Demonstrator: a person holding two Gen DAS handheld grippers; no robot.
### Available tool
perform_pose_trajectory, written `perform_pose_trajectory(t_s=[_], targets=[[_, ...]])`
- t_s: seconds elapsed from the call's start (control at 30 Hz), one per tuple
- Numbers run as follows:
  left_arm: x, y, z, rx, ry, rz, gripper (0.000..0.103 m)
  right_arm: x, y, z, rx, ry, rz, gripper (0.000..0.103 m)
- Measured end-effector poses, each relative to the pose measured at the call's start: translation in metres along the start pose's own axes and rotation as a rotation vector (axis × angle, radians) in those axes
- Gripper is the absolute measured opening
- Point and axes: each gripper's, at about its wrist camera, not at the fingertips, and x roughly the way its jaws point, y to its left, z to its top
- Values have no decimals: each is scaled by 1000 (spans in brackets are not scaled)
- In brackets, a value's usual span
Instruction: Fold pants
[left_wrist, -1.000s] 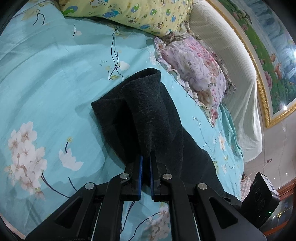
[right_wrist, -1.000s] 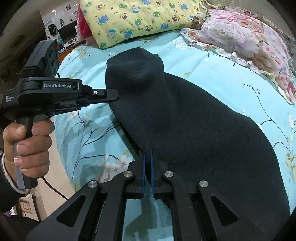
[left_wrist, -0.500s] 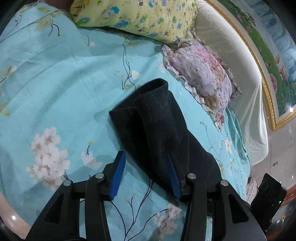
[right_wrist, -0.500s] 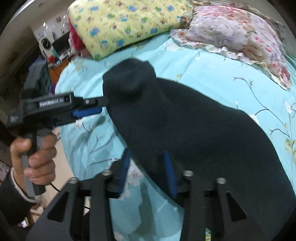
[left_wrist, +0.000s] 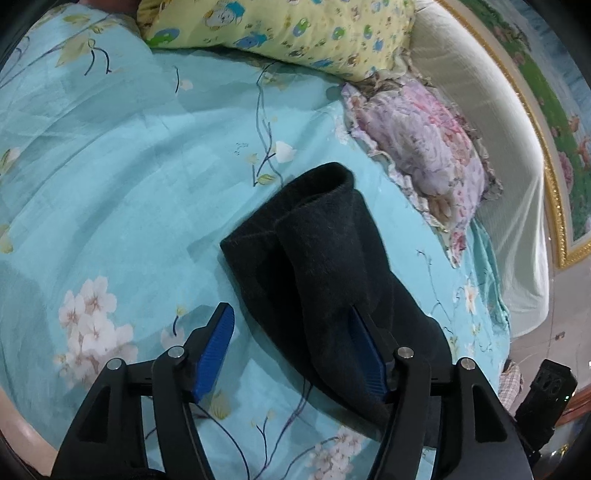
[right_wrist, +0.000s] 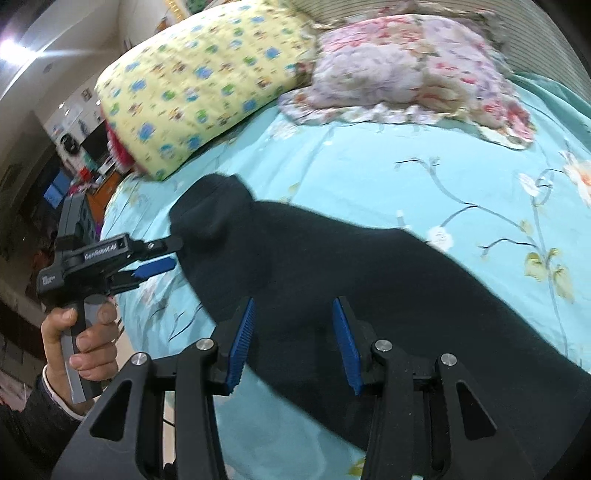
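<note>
The black fleece pants (left_wrist: 325, 266) lie folded on the turquoise floral bedsheet (left_wrist: 110, 184), a rolled fold at their far end. My left gripper (left_wrist: 291, 332) is open; its right pad (left_wrist: 365, 354) touches the pants' near edge and its left pad (left_wrist: 216, 350) is over bare sheet. In the right wrist view the pants (right_wrist: 369, 280) stretch from the left to the lower right. My right gripper (right_wrist: 291, 325) is open just above their near edge, holding nothing. The left gripper (right_wrist: 159, 258) shows there too, open at the pants' left end.
A yellow cartoon-print pillow (left_wrist: 295, 33) and a pink floral pillow (left_wrist: 424, 155) lie at the head of the bed, beside a white padded headboard (left_wrist: 498, 147). The bed's edge (right_wrist: 122, 332) runs near the hand holding the left gripper. Room clutter lies beyond it.
Both grippers were shut on the pants' edge one second ago. Both have opened, let go and drawn back a little. The pants now rest on the sheet.
</note>
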Motion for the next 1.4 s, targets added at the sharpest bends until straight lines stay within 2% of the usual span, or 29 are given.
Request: perform_pose_trajectory(t_s=[0.3, 0.47, 0.6, 0.73, 0.77, 0.8, 0.83, 0.97, 1.03, 1.1, 1.2, 1.33, 1.4], targets=[[14, 5, 14, -20, 17, 20, 65, 7, -67, 34, 115, -23, -49, 45], [21, 8, 18, -24, 22, 24, 65, 42, -83, 54, 83, 40, -57, 45], [27, 8, 21, -18, 21, 16, 62, 71, -86, 56, 40, 113, -79, 45], [35, 4, 21, 5, 16, 28, 45, 86, -90, 48, 15, 162, -64, 42], [36, 1, 20, 18, 8, 34, 37, 86, -89, 48, 6, 169, -53, 34], [35, -1, 18, 34, 2, 25, 32, 86, -89, 47, 9, 180, -29, 21], [31, -3, 16, 43, -9, 6, 21, 85, -89, 47, 26, 192, 9, 17], [-11, -10, 11, 94, -124, -90, 17, 72, -78, 47, -21, 162, -21, 13], [-35, -11, 8, 118, -180, -166, 17, 55, -72, 54, -39, 101, -41, 12], [-44, -14, 6, 156, -196, -192, 17, 42, -69, 63, -52, 40, -78, 11], [-32, -10, 6, 166, -178, -144, 17, 39, -64, 69, -67, -3, -119, 11], [-4, 7, 8, 142, -133, -92, 17, 64, -56, 61, -134, 35, -198, 11], [6, 12, 7, 161, -108, -46, 20, 74, -61, 57, -114, 57, -200, 11]])
